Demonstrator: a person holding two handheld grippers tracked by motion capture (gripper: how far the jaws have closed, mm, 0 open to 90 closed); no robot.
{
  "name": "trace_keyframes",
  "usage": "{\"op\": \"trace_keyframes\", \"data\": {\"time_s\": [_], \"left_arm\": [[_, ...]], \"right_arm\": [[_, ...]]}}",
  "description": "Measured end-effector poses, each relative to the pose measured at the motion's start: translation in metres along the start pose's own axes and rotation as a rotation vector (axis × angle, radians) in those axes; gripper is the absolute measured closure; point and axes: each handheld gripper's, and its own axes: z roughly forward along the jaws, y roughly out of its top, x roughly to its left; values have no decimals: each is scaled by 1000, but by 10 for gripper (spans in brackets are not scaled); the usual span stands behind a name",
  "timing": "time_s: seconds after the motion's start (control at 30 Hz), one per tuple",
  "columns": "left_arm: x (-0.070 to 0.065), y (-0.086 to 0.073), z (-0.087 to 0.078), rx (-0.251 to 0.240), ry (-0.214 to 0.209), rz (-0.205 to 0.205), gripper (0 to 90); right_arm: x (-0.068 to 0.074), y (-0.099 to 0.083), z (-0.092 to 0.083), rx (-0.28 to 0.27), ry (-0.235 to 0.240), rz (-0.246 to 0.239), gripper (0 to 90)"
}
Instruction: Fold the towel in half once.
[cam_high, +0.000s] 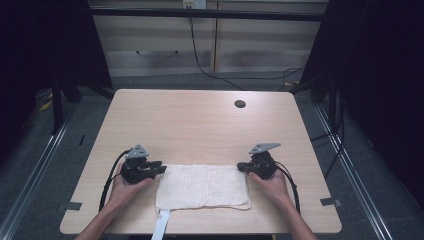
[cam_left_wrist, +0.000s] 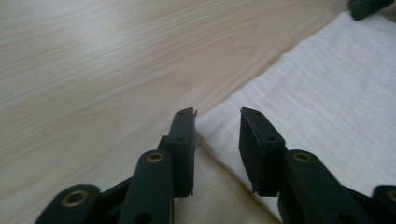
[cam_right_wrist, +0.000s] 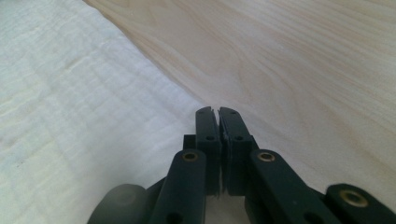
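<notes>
A white folded cloth (cam_high: 202, 187) lies flat near the table's front edge. My left gripper (cam_high: 159, 168) sits at its far left corner. In the left gripper view that gripper (cam_left_wrist: 218, 114) is open, and the cloth's corner (cam_left_wrist: 308, 107) lies between and under the jaws. My right gripper (cam_high: 241, 166) is at the far right corner. In the right gripper view it (cam_right_wrist: 218, 111) is shut, the cloth's edge (cam_right_wrist: 93, 102) runs right up to the jaws, and a thin bit of fabric appears pinched between the pads.
The light wooden table (cam_high: 200, 125) has a round cable hole (cam_high: 240, 104) at the back right. A white strap (cam_high: 161, 225) hangs from the cloth over the front edge. The other gripper's tip (cam_left_wrist: 369, 6) shows far off in the left gripper view.
</notes>
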Motion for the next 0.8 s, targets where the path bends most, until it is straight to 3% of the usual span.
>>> {"op": "trace_keyframes", "data": {"time_s": [0.07, 0.43, 0.47, 0.63, 0.8], "left_arm": [[1, 3, 3, 3, 9, -3, 538], [-4, 0, 17, 37, 17, 53, 508], [-5, 0, 17, 39, 14, 68, 531], [-13, -1, 18, 42, -28, 130, 807], [-14, -1, 17, 54, -36, 125, 854]], "right_arm": [[0, 0, 0, 1, -1, 3, 874], [0, 2, 2, 2, -3, 9, 874], [0, 2, 2, -1, -1, 9, 874], [-1, 2, 2, -7, 2, 10, 874], [2, 3, 2, -17, -11, 14, 876]]}}
